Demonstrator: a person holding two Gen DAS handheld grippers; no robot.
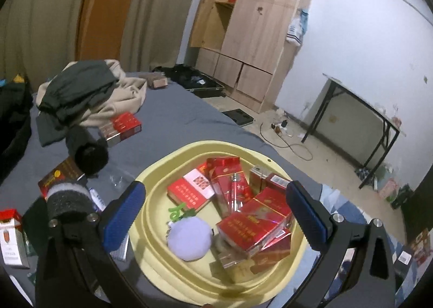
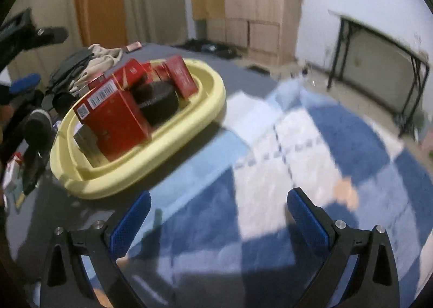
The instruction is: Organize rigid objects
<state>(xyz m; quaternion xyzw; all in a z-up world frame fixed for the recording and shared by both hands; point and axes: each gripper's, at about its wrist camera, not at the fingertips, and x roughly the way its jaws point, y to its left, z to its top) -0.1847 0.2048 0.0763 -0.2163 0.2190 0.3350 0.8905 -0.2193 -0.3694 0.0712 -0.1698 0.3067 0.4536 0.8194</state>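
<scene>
Yellow basin of red boxes on the grey bed, both tools empty.

The bed (image 1: 173,113) carries the yellow basin (image 1: 162,167), heaped with red boxes (image 1: 251,227) beside a pale round pouch (image 1: 189,240). The left gripper (image 1: 216,210) hangs wide above the basin; the right gripper (image 2: 219,216) spreads wide over a blue checked blanket (image 2: 338,145), near the basin.

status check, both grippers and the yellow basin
Left gripper open, empty, over yellow basin. Right gripper open, empty, above checkered blanket. Red boxes piled in basin. Nothing blocking.
</scene>
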